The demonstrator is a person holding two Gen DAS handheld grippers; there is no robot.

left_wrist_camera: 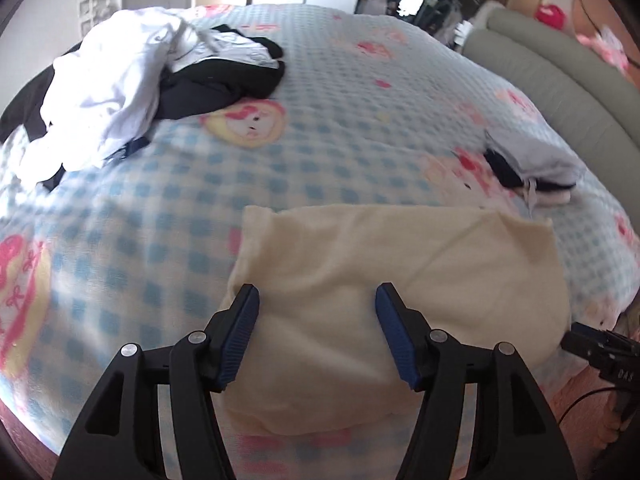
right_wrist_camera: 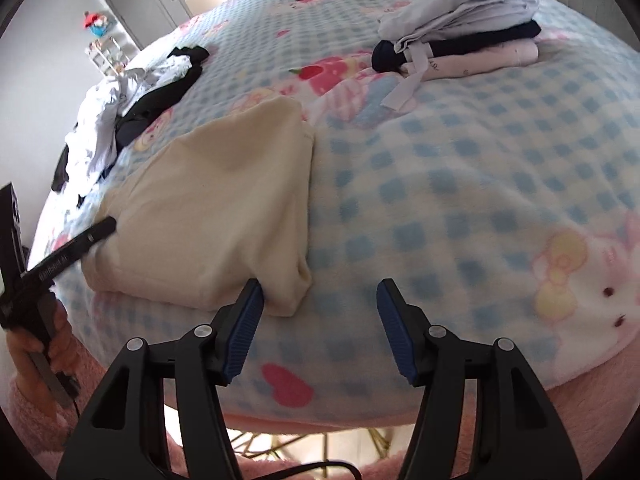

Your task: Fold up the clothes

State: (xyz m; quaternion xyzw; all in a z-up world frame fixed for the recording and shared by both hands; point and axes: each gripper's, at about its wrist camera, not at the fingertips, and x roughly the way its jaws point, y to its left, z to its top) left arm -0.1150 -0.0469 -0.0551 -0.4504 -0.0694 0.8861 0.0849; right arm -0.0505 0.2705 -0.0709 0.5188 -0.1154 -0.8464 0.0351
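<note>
On the bed [left_wrist_camera: 340,92], near its front edge, a cream garment [left_wrist_camera: 380,280] is laid flat and already folded into a rough rectangle. Beyond the garment, a loose heap [left_wrist_camera: 120,92] of white and black clothes is seen to its far left, and a small folded stack [right_wrist_camera: 460,36] to its far right. The left gripper [left_wrist_camera: 316,300] is held just above the garment's near-left part, jaws spread, nothing pinched between them. The right gripper [right_wrist_camera: 320,296] is placed at the garment's near-right corner, also released; one pad [right_wrist_camera: 248,312] stands beside the corner while the other is over bare blanket, so no cloth is grasped.

Several slips may be judged likely. If the right jaws are closed where they stand, only the corner's top layer, or the fleecy blanket itself, could be caught, and the fold would be pulled open. If the two sides are lifted unevenly, the garment could sag and unfold. Since the garment lies near the bed's front edge, it could be dragged off by a careless pull.
</note>
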